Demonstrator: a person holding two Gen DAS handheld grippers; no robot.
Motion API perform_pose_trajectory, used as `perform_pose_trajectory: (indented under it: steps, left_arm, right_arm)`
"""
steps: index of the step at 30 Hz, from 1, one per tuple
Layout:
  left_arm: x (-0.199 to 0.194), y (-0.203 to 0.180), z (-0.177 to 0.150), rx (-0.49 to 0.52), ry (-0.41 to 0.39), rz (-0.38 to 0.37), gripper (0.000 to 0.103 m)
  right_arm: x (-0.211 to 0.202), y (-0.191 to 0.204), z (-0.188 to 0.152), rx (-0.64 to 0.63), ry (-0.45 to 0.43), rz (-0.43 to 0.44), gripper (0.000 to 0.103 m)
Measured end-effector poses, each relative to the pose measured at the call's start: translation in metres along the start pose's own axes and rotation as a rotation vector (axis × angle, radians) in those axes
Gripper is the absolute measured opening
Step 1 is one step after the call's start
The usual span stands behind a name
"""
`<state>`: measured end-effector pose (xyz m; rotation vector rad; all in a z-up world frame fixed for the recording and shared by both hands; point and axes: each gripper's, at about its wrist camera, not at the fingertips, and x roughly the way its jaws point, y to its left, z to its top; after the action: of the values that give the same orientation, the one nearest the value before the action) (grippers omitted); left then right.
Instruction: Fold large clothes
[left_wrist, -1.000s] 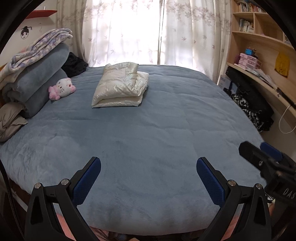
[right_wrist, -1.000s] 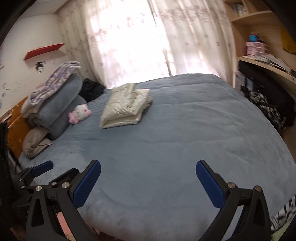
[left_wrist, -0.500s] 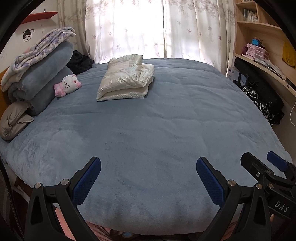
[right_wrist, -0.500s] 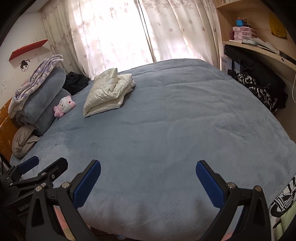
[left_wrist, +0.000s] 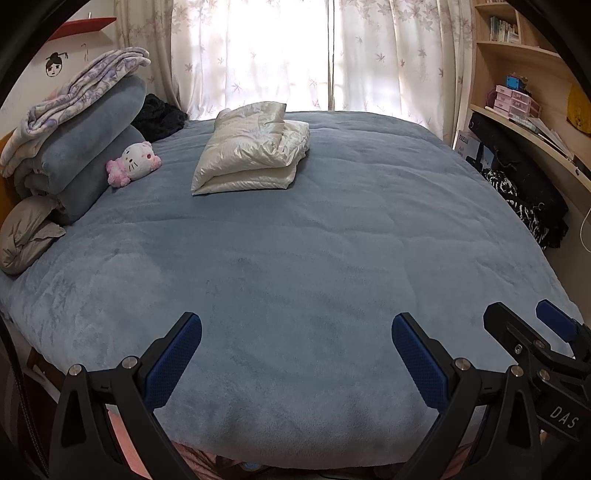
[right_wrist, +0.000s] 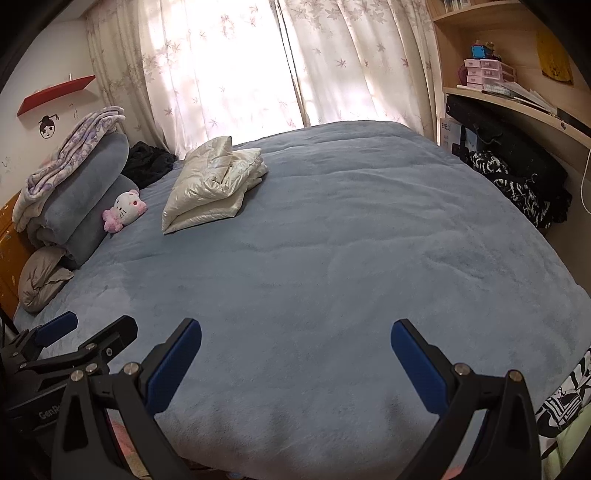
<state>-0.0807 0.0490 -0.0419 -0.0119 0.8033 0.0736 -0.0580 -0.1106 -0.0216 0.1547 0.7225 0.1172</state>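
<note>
Folded cream jacket (left_wrist: 251, 147) lies far up our bed (left_wrist: 295, 258); both our tongs (left_wrist: 295, 354) (right_wrist: 295, 354) hang apart, empty, at its near edge.

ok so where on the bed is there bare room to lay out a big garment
The blue plush bedspread is bare from the folded cream puffer jacket down to both open grippers, left gripper and right gripper. It is crowded by the stacked grey blankets and pink-white plush cat.
</note>
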Motion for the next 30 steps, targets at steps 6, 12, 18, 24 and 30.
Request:
perform_pose_trajectory:
  steps: [6,12,18,24,30]
  left_arm:
    - [0.0013,0.0022,0.0001,-0.001,0.000,-0.001,0.102]
    - [0.0029,0.0032,-0.0003,-0.001,0.008,-0.001,0.102]
    - [0.0051,0.0051,-0.0006,-0.005,0.015,-0.003,0.102]
    - [0.0055,0.0048,-0.0014,-0.010,0.020,-0.005,0.102]
    - [0.0057,0.0053,-0.0014,-0.011,0.022,-0.006,0.102]
  right_arm:
    - [0.0010,0.0020,-0.0010,-0.003,-0.001,-0.003,0.103]
    - [0.0023,0.0025,-0.0017,-0.003,0.003,-0.004,0.103]
    - [0.0048,0.0041,-0.0025,-0.002,0.013,-0.005,0.103]
    - [0.0049,0.0044,-0.0021,-0.003,0.014,-0.006,0.103]
    - [0.0045,0.0040,-0.0015,-0.004,0.013,-0.006,0.103]
